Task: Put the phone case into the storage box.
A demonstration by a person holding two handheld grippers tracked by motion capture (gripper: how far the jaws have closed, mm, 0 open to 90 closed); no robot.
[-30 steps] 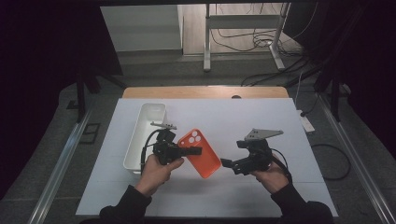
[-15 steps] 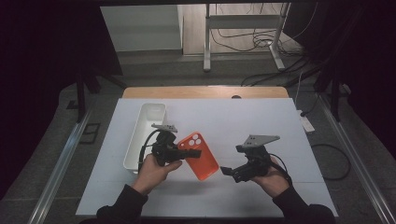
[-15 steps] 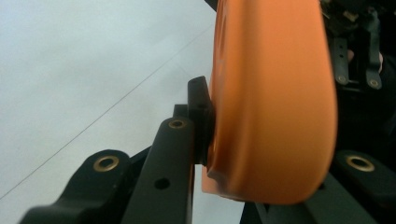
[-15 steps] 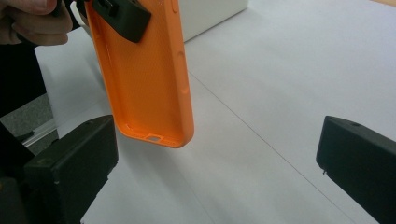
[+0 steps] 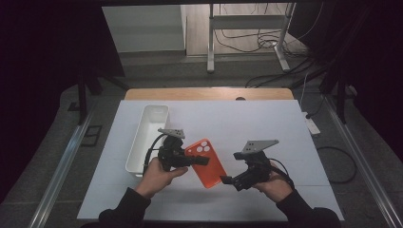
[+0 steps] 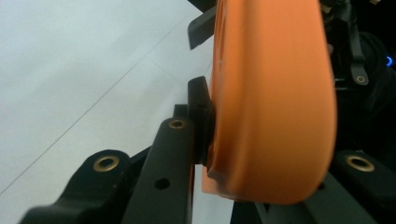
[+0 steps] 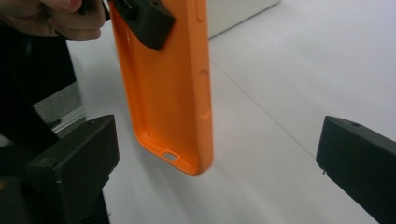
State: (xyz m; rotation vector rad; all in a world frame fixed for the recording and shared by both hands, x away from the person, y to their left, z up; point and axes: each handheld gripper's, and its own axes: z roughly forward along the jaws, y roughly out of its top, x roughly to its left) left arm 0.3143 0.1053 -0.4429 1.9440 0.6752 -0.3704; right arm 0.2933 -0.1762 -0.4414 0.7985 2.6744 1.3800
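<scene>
High view: left tool (image 5: 202, 161) clamps the orange phone case (image 5: 209, 167) above the white surface (image 5: 266, 128); right tool (image 5: 227, 180) gapes wide, holding nothing, beside the case's lower end.

No readable text, label, brand, number or sign appears on anything in these views

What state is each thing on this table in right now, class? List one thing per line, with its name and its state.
orange phone case: empty, lifted off the table, tilted, pinched at its camera end.
left gripper: shut on the orange phone case.
right gripper: open, jaws wide on either side of the case's lower end, not touching it.
white bin: upright on the table, open top, looks empty.
table: covered in white.
</scene>
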